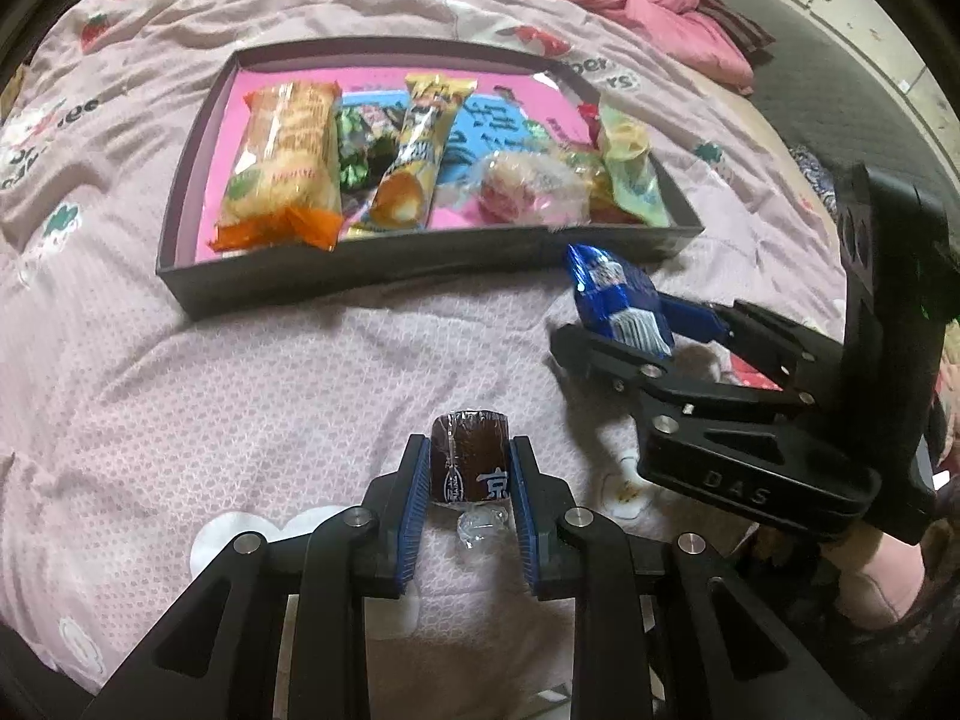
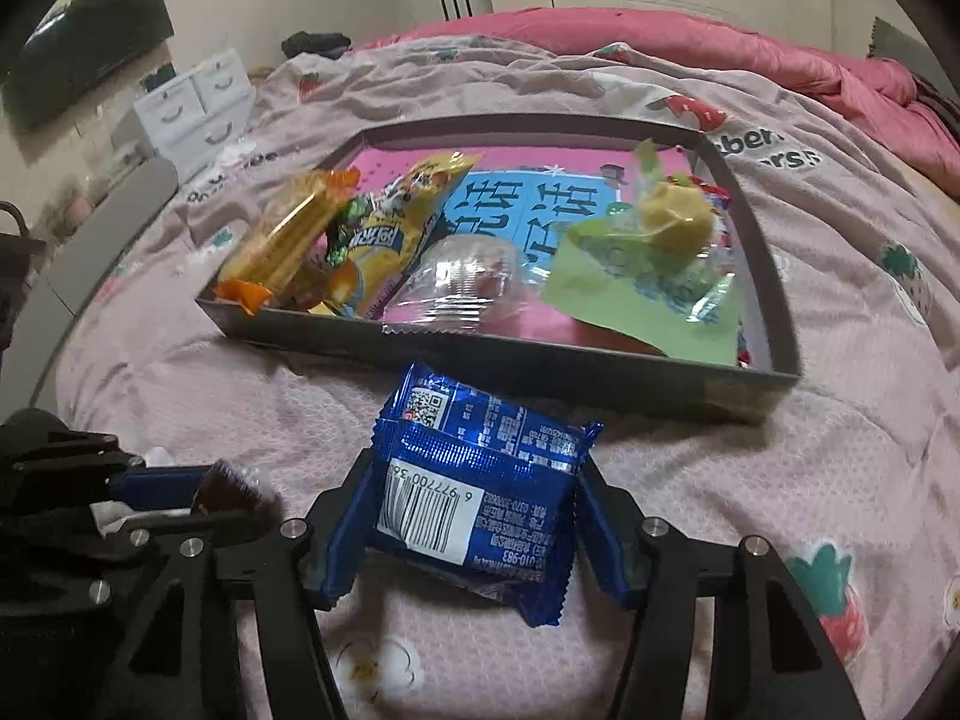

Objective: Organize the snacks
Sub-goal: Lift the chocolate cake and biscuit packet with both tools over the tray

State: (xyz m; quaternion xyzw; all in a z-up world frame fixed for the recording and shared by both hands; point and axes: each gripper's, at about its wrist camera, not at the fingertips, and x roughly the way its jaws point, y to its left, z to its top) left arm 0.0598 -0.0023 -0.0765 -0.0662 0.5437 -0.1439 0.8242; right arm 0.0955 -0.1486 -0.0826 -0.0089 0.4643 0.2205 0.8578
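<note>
The left tool [image 1: 470, 468] pinches a brown wrapped candy [image 1: 469, 457] between its blue pads, above the pink bedspread [image 1: 270, 390]. The right tool [image 2: 477, 516] has its pads against the sides of a blue snack packet [image 2: 480, 480]. Just beyond both, on the bed, sits the grey tray [image 1: 420, 264] holding other wrapped snacks.

The right gripper [image 1: 618, 324] is showing "DAS" on its black body. The blue packet [image 2: 480, 486] is carrying a barcode reading "6 977700 36" — the rest is hidden — plus a QR code. The brown candy [image 1: 470, 456] is bearing the character "京". The quilt [image 2: 798, 192] is showing cut-off letters "ber" and "rs". Blue characters on the tray [image 2: 774, 240] floor are staying unreadable.
</note>
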